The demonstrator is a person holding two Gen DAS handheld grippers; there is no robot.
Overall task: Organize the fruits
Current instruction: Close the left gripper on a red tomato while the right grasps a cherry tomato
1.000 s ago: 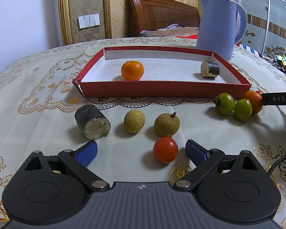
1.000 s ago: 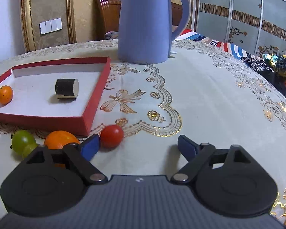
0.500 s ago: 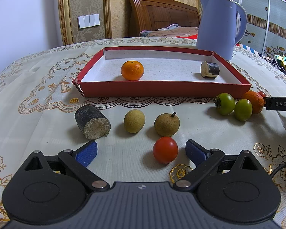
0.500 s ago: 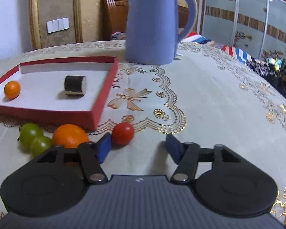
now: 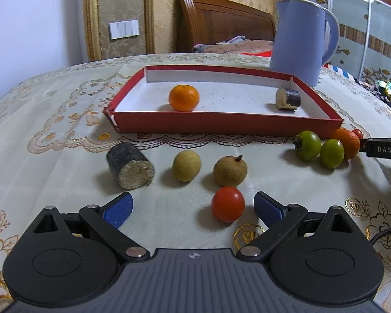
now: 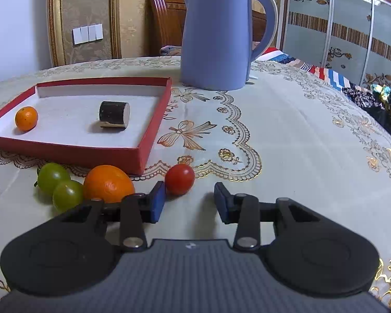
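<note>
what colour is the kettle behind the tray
The kettle is pale blue-lavender, clearest in the right wrist view, standing beyond the red tray.

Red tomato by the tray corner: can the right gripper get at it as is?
Probably yes. The right gripper is open, and the red tomato sits just ahead, slightly toward its left finger. Nothing lies between; the orange sits clear to the left.

Two oranges [image 5: 184, 97] [image 6: 108, 184]; two red tomatoes [image 5: 227, 204] [image 6: 179, 179]; two green tomatoes [image 5: 308, 145] [image 5: 332, 153]; two longans [image 5: 186, 165] [image 5: 230, 171]; two cane stubs [image 5: 129, 165] [image 5: 288, 98].
</note>
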